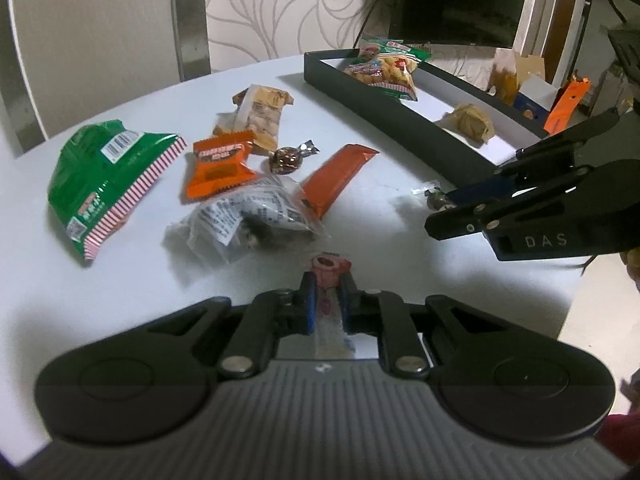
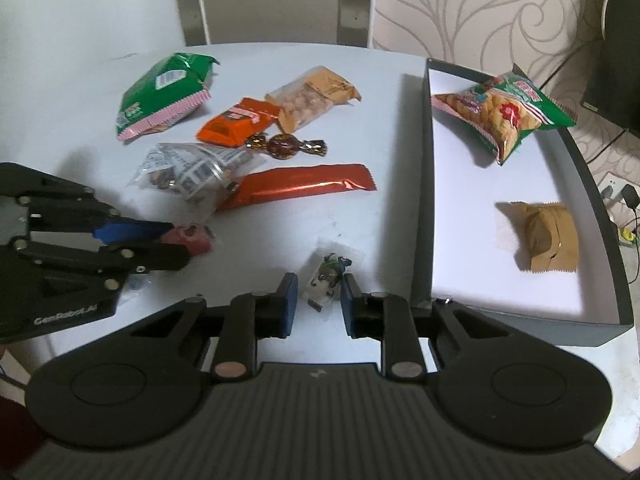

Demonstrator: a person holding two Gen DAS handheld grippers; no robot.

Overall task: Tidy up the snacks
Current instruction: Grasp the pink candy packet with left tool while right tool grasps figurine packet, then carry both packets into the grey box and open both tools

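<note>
Pink candy is pinched tight in the left gripper, so carry it level toward the dark box at two o'clock, while the right gripper, half open around a small clear candy, should close gently.

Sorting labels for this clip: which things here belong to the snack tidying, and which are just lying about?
Job:
- left gripper, shut on pink snack
- right gripper, open around small candy
- black box
- green bag
- orange bar

Lying about:
- monitor
- charger
</note>
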